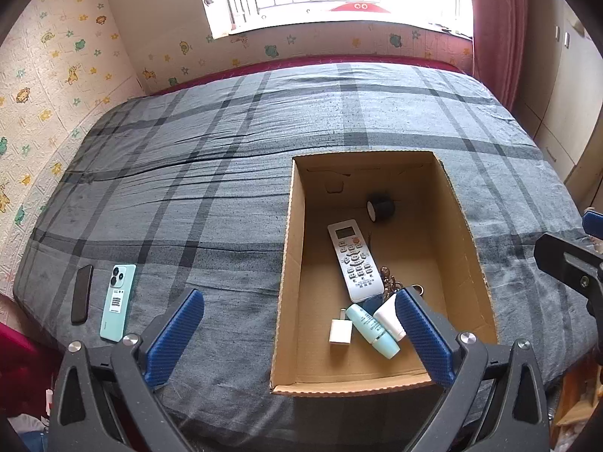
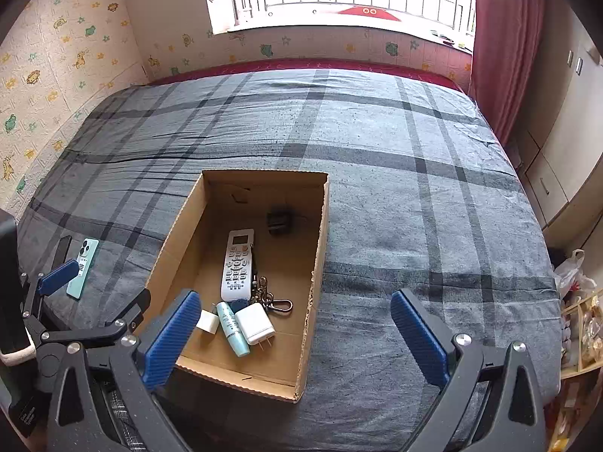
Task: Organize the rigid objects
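An open cardboard box [image 1: 286, 263] [image 2: 320, 245] lies on the grey checked bed. Inside it are a white remote [image 1: 354, 260] [image 2: 237, 263], a black round thing [image 1: 380, 207], a bunch of keys [image 2: 271, 297], a teal bottle [image 1: 371, 329] [image 2: 231, 327], a small white plug [image 1: 339, 331] and a white charger [image 2: 254, 324]. A teal phone [image 1: 118, 301] [image 2: 83, 267] and a black phone [image 1: 81, 293] rest on the bed left of the box. My left gripper [image 1: 297, 301] hangs open above the box's near left corner, holding nothing. My right gripper [image 2: 296, 301] is open and empty over the box's near right side.
The bed [image 2: 414, 188] stretches far behind and to the right of the box. A patterned wall [image 1: 45, 94] borders it on the left, a window and red curtain [image 2: 505, 56] at the back. Cupboards [image 2: 557, 150], a plastic bag [image 2: 573, 267] and a shelf stand beyond its right edge.
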`<state>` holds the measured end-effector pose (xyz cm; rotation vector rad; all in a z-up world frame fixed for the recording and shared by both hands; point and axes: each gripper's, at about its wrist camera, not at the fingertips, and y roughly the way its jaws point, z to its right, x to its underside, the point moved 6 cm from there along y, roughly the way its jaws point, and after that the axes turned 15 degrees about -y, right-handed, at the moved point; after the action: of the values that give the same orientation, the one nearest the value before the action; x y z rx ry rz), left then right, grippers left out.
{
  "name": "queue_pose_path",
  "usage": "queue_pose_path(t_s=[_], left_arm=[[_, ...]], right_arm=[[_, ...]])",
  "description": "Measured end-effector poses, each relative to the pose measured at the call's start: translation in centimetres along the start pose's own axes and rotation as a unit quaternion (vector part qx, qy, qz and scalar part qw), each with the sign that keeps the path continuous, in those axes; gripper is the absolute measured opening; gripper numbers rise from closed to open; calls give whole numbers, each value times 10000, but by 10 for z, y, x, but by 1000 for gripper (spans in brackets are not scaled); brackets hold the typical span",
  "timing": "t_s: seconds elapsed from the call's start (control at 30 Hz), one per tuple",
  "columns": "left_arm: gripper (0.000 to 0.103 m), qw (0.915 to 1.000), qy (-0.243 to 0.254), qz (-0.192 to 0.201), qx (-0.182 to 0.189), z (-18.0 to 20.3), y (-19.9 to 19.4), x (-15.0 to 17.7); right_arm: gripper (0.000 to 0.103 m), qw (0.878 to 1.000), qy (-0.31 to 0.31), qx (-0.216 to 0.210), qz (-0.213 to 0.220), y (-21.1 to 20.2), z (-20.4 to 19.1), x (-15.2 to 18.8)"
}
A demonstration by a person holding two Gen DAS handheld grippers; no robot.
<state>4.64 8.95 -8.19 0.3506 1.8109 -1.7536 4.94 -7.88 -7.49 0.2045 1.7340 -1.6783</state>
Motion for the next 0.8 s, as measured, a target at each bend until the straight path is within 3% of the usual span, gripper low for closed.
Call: queue_pose_path(t_s=[0.33, 0.8], left_arm=[[103, 9996, 50, 54, 267, 16, -30, 9], [103, 9987, 312, 1, 414, 37, -38, 29]], right_arm=[[103, 9999, 66, 22, 116, -20, 7, 11], [103, 9998, 190, 1, 116, -27, 13, 27]])
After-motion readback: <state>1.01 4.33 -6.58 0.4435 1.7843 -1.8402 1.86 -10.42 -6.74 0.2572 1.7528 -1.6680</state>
